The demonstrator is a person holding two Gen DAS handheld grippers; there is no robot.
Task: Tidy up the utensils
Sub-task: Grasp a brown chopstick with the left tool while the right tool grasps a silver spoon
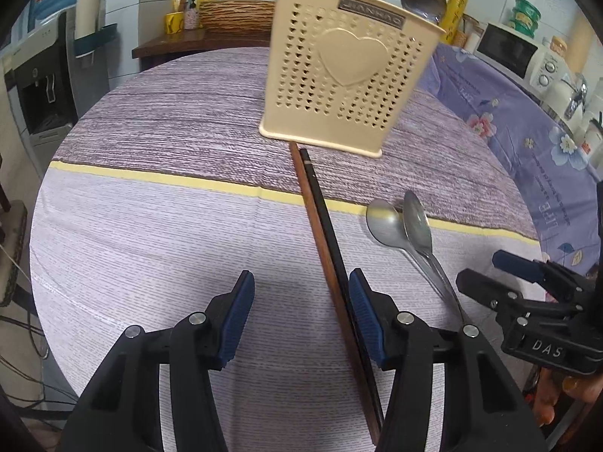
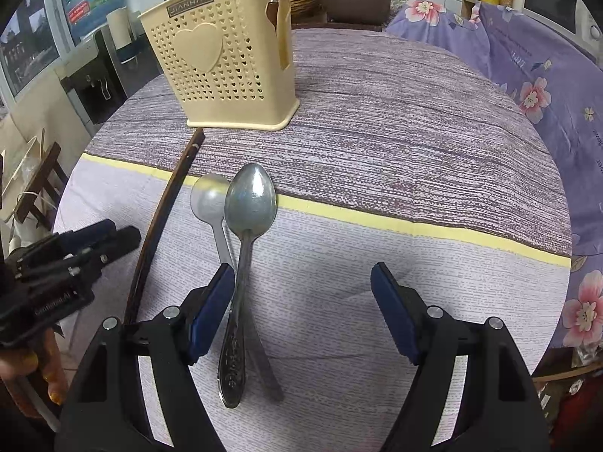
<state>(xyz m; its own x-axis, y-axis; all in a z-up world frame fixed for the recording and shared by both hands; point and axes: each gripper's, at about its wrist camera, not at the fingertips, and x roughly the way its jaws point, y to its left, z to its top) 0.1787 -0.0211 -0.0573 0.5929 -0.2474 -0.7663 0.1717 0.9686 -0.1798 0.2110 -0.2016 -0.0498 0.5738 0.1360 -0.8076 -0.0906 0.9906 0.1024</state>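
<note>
Both grippers, L [image 1: 297,301] & R [image 2: 301,297], w/ fingers apart over chopsticks [image 1: 324,226] & spoons [image 2: 248,203], holder [image 2: 222,64] beyond.

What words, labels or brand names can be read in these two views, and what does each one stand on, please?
"JIANHAO": grey nameplate on the cream utensil holder, sharp in the right wrist view, blurred in the left.
"DAS": white letters on the right gripper body, left wrist view.
"LIFE": on the floral purple cloth, beside smaller unreadable lines.
White lettering on the left gripper body: too blurred.
Poster characters at upper left: too small.
</note>
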